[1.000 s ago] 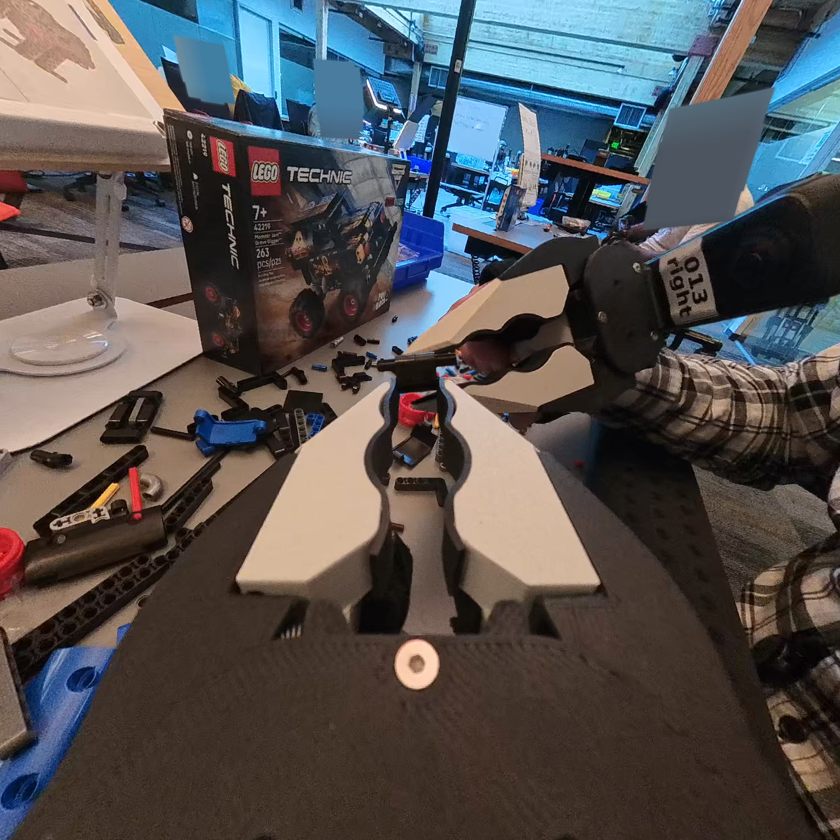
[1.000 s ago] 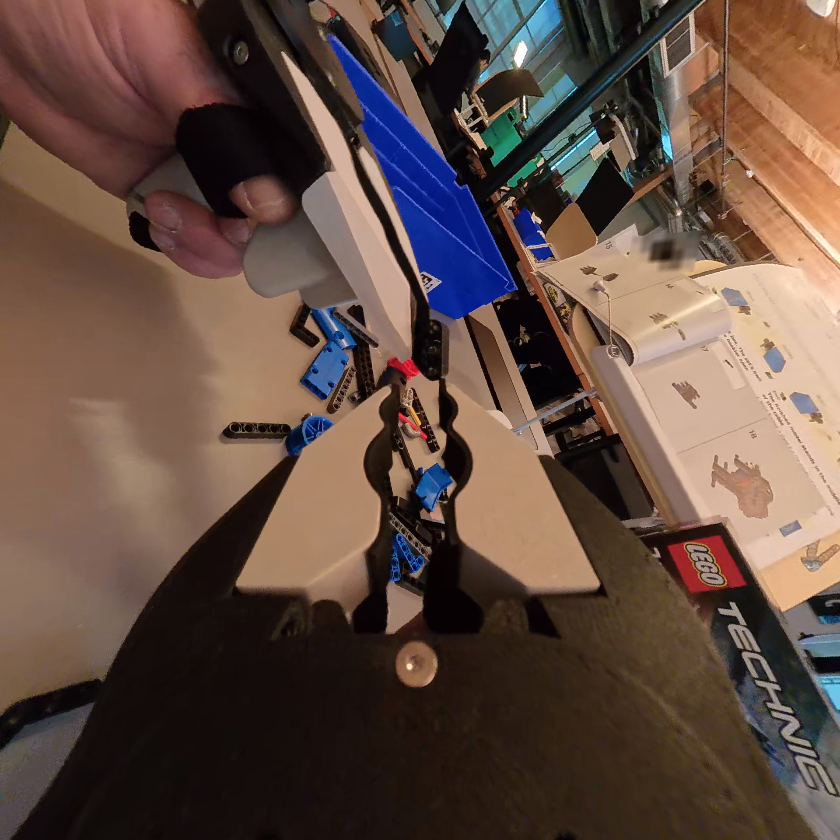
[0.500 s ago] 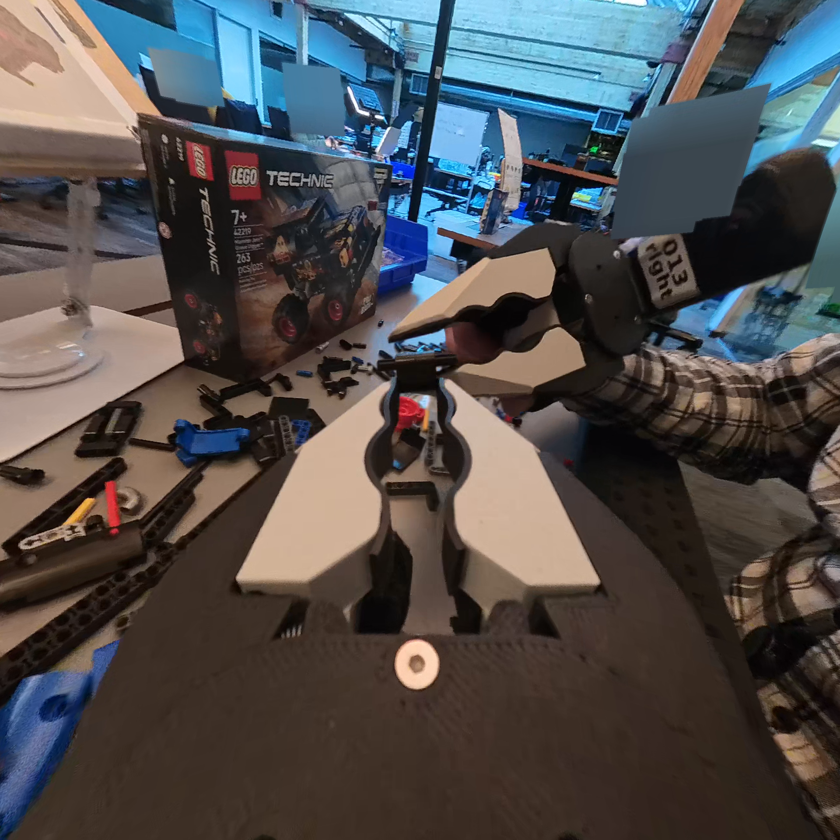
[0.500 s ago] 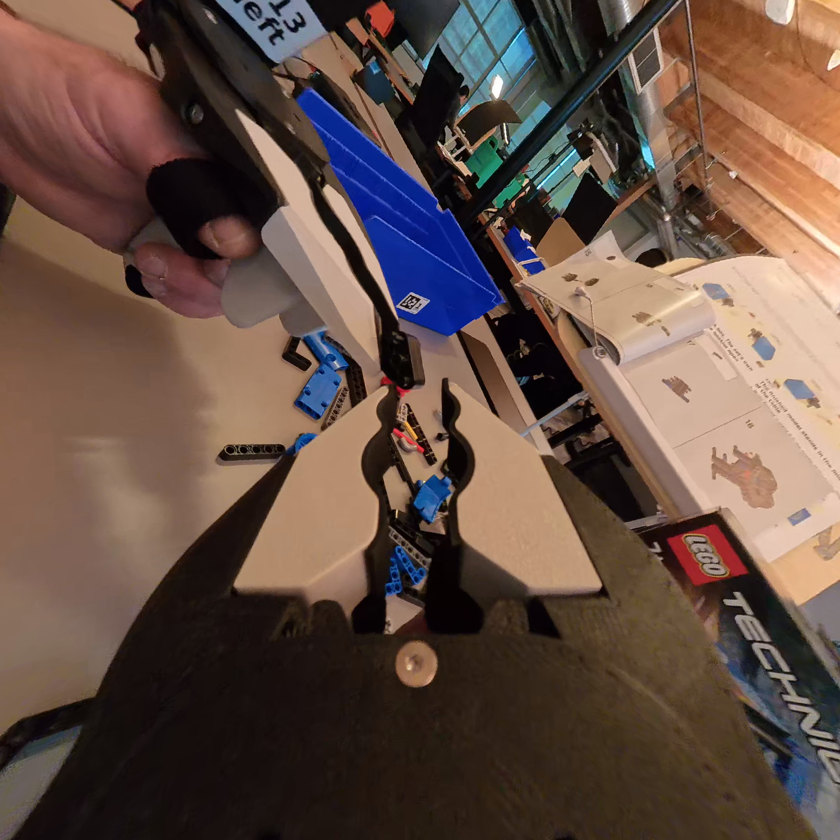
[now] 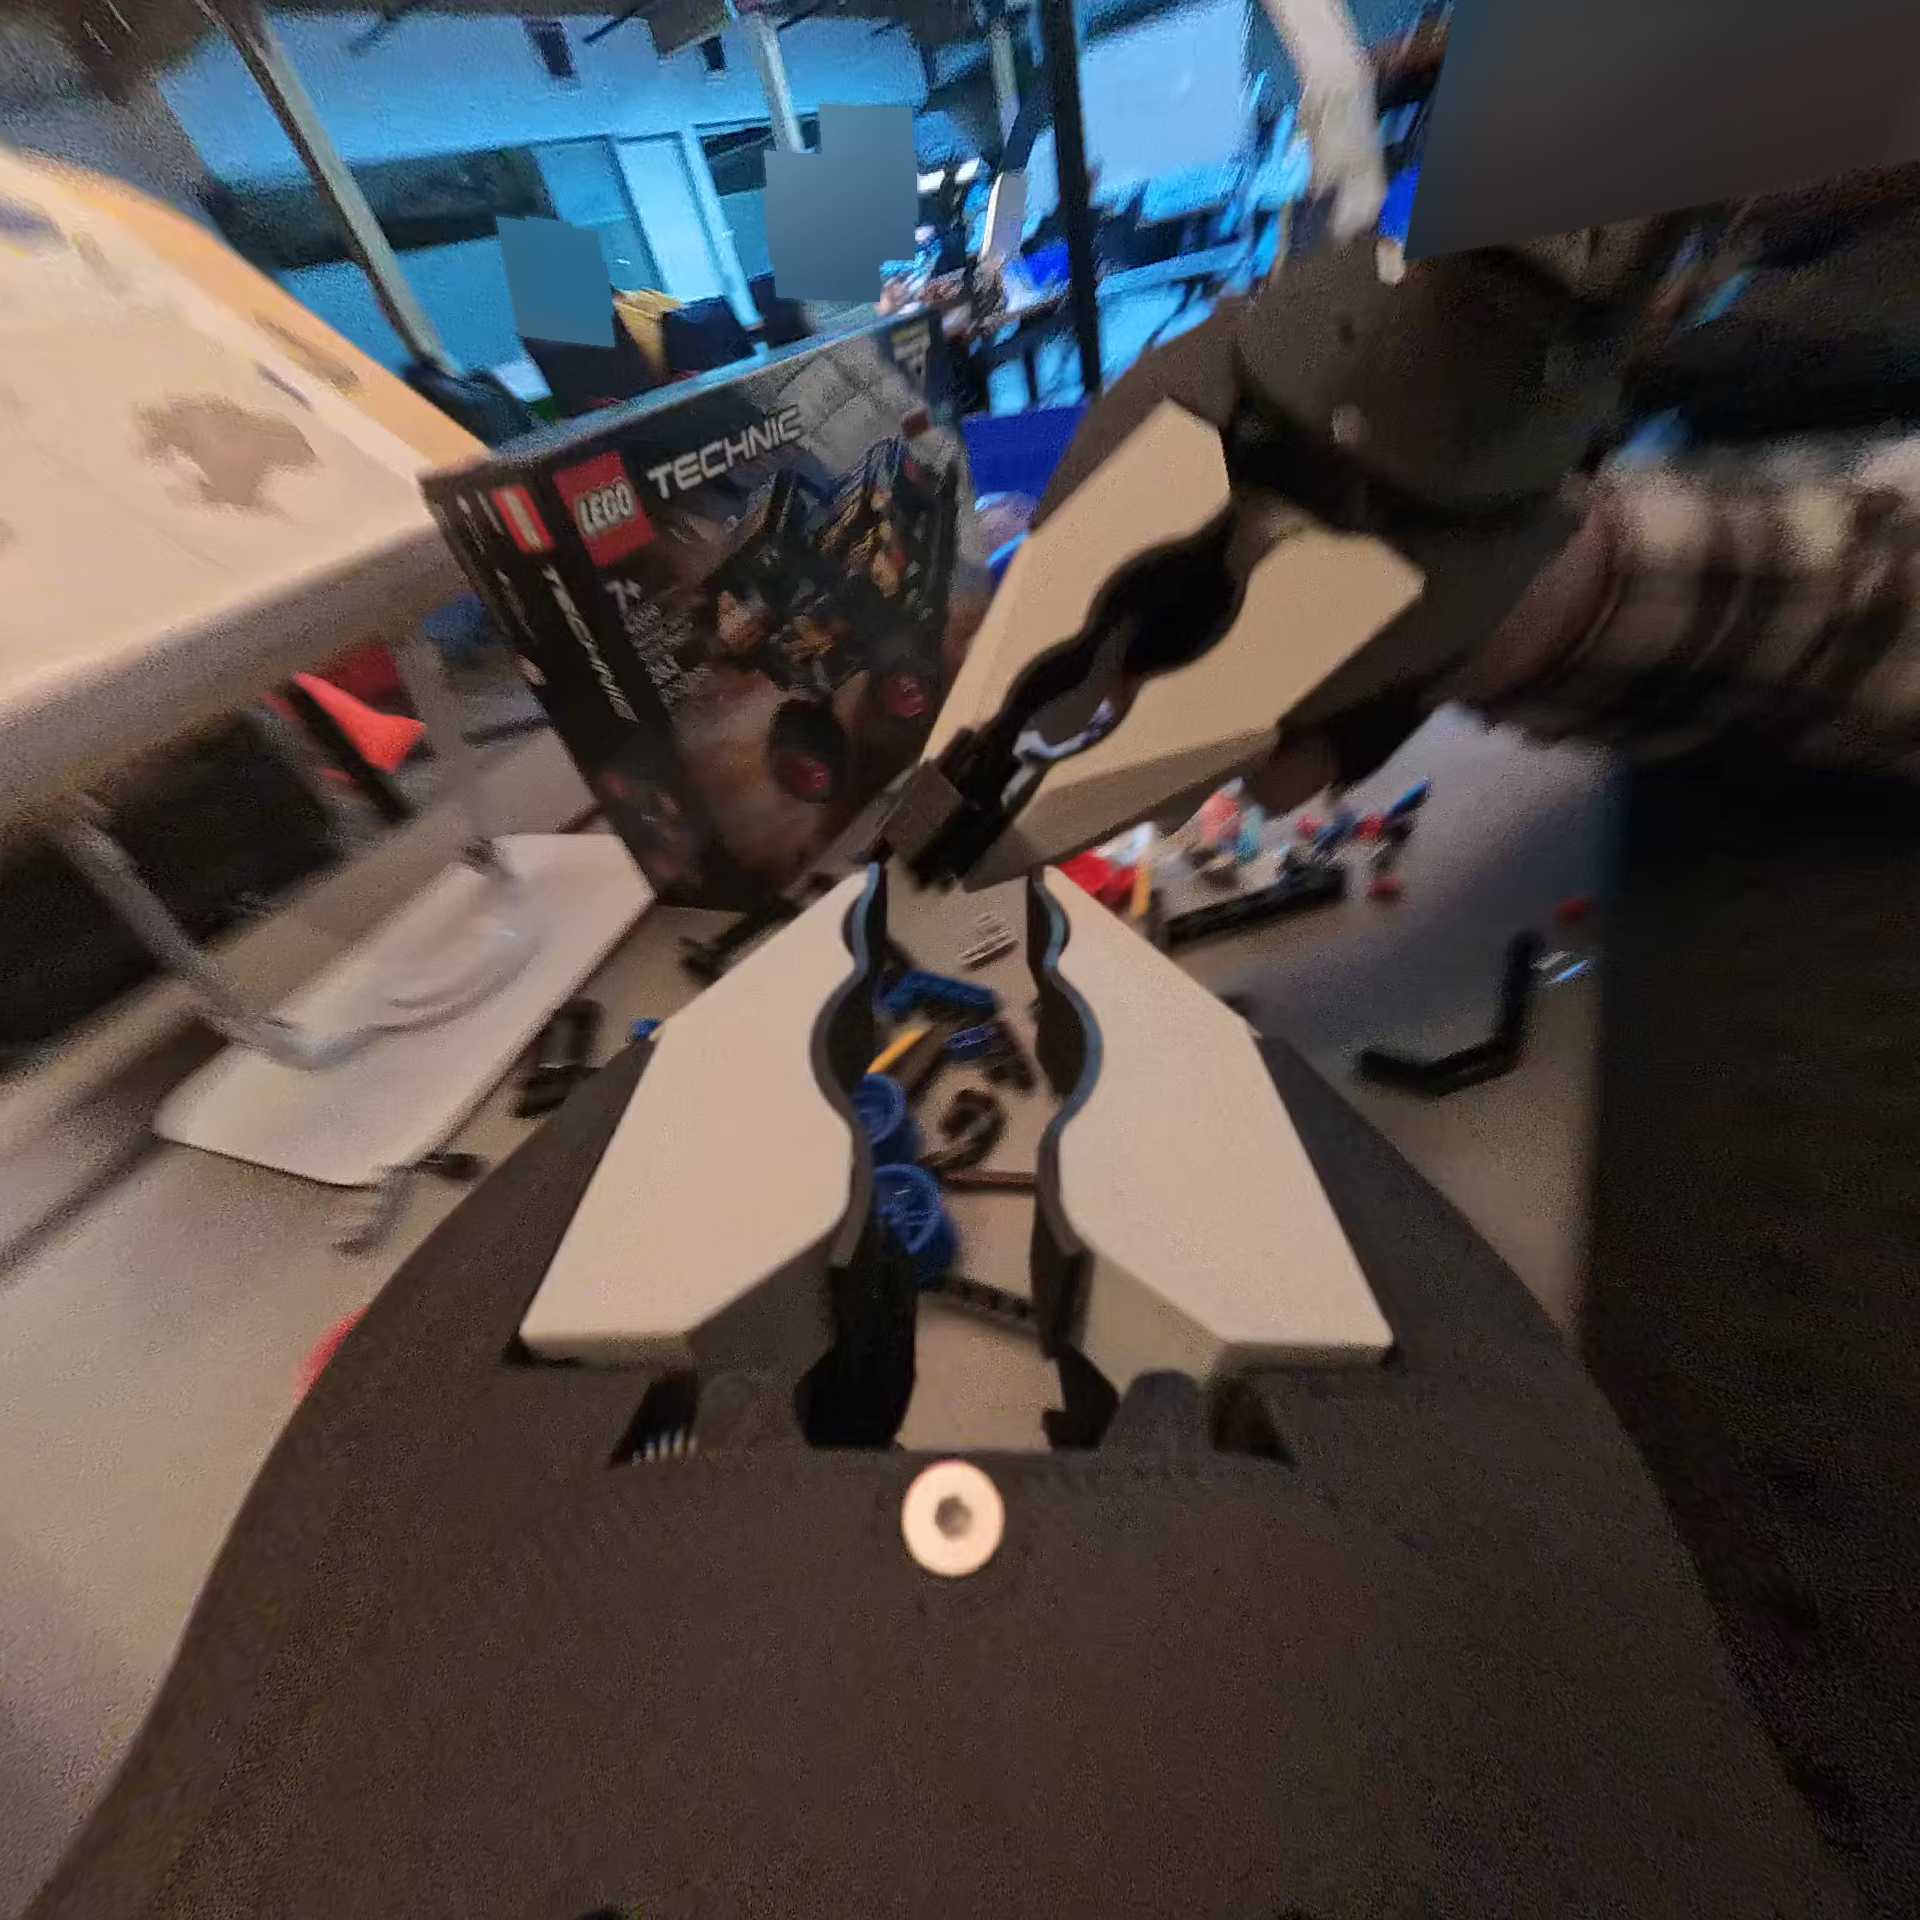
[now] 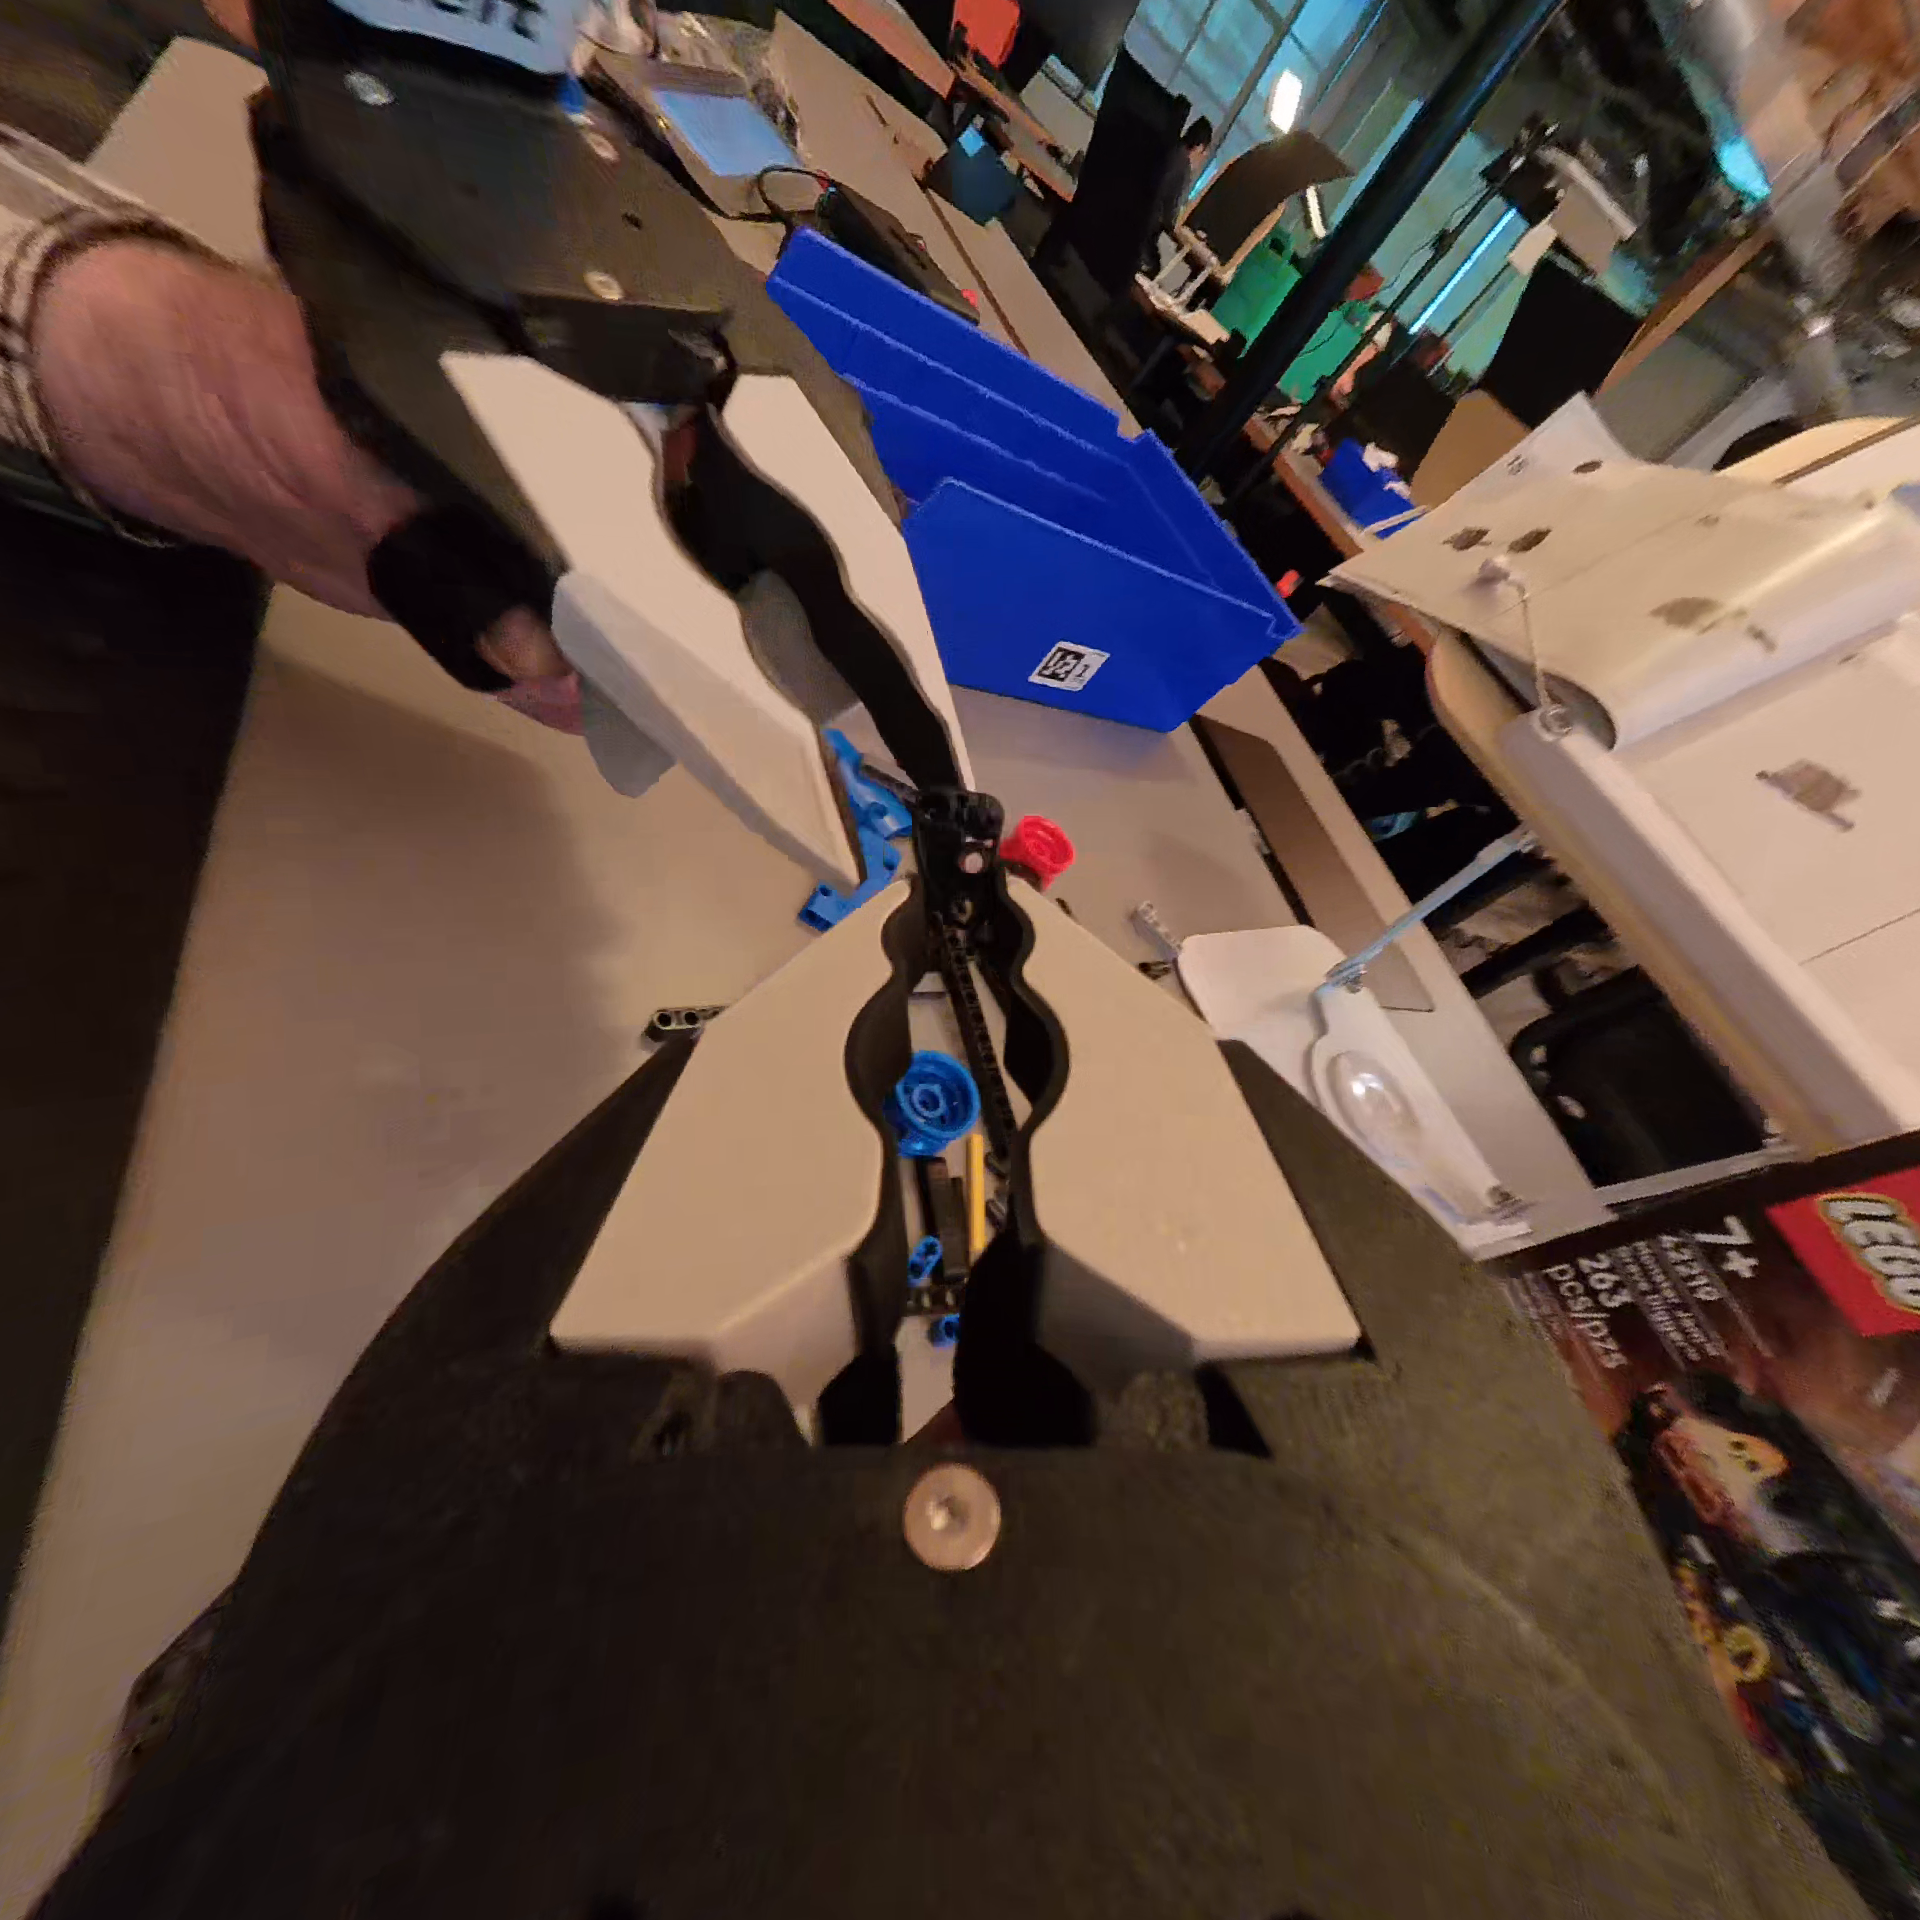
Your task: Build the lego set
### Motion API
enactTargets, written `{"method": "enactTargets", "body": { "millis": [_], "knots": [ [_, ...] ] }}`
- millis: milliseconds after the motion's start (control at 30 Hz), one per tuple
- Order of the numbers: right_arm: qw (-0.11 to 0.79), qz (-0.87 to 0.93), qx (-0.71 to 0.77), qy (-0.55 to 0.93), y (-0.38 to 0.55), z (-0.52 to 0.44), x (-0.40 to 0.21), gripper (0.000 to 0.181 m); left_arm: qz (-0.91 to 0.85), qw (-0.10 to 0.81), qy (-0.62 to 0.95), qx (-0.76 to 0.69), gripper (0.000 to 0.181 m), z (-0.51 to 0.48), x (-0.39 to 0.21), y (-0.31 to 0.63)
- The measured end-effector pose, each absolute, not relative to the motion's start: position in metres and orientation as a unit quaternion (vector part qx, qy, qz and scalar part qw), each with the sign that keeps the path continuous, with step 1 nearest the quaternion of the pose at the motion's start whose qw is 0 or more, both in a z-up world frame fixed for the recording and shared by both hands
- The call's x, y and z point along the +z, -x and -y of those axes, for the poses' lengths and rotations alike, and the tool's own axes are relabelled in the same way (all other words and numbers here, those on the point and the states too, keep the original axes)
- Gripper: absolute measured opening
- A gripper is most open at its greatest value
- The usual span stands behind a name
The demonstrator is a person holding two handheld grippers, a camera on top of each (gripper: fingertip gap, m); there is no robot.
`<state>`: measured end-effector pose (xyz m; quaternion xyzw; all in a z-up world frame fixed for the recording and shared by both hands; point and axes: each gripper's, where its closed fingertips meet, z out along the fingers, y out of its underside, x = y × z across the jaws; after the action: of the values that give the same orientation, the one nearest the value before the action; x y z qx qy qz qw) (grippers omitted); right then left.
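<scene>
- The black Lego piece [image 6: 958, 847] is a slim, hard plastic part with round holes. It sits at the very tips of the right gripper [image 6: 961, 904], raised off the table [image 6: 416, 935].
- The right gripper's grey, wavy-edged fingers [image 6: 1164, 1164] are drawn close and clamp the piece from both sides.
- The left gripper [image 5: 956, 894] has its fingers [image 5: 727, 1122] apart with nothing between them. Their tips lie just under the black piece, and contact cannot be made out through the blur.
- Seen through the gap of the right fingers, a ribbed blue wheel hub [image 6: 932, 1101] and a thin yellow rod [image 6: 975, 1195] lie on the table.
- Just beyond the right fingertips sits a small red round part [image 6: 1037, 850], with flat blue parts [image 6: 868, 831] to its left.
- Farther ahead of the right fingers, glossy blue bins [image 6: 1070, 582] stand in a row. Open table stretches to their left.
- Ahead of the left fingers, a dark cardboard box [image 5: 727, 623] stands upright. A bent black beam [image 5: 1475, 1039] lies to the right.
- A hand [image 6: 187, 436] grips the left gripper's body.
</scene>
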<state>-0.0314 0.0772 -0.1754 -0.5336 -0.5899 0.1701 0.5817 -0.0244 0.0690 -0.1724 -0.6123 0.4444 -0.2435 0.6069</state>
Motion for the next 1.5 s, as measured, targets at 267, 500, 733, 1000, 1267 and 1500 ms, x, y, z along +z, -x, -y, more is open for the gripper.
{"method": "enactTargets", "body": {
  "millis": [267, 500, 733, 1000, 1267, 1500],
  "knots": [
    [0.541, 0.619, 0.181, 0.541, 0.029, -0.07, -0.19, 0.009, -0.478, 0.631, 0.588, -0.167, 0.027, -0.067, -0.173, 0.022],
    [0.549, 0.619, 0.184, 0.531, 0.029, -0.068, -0.186, 0.009, -0.475, 0.626, 0.587, -0.195, 0.016, -0.064, -0.171, 0.021],
    [0.579, 0.607, 0.178, 0.513, 0.029, -0.069, -0.173, 0.011, -0.416, 0.604, 0.602, -0.316, 0.015, -0.064, -0.16, 0.027],
    [0.622, 0.63, 0.106, 0.453, 0.031, -0.063, -0.164, 0.021, -0.318, 0.495, 0.614, -0.527, 0.015, -0.06, -0.155, 0.027],
    [0.644, 0.642, 0.058, 0.413, 0.032, -0.058, -0.158, 0.022, -0.304, 0.447, 0.601, -0.589, 0.015, -0.052, -0.152, 0.025],
    [0.645, 0.659, 0.011, 0.386, 0.038, -0.056, -0.163, 0.047, -0.302, 0.409, 0.598, -0.619, 0.014, -0.046, -0.153, 0.024]
  ]
}}
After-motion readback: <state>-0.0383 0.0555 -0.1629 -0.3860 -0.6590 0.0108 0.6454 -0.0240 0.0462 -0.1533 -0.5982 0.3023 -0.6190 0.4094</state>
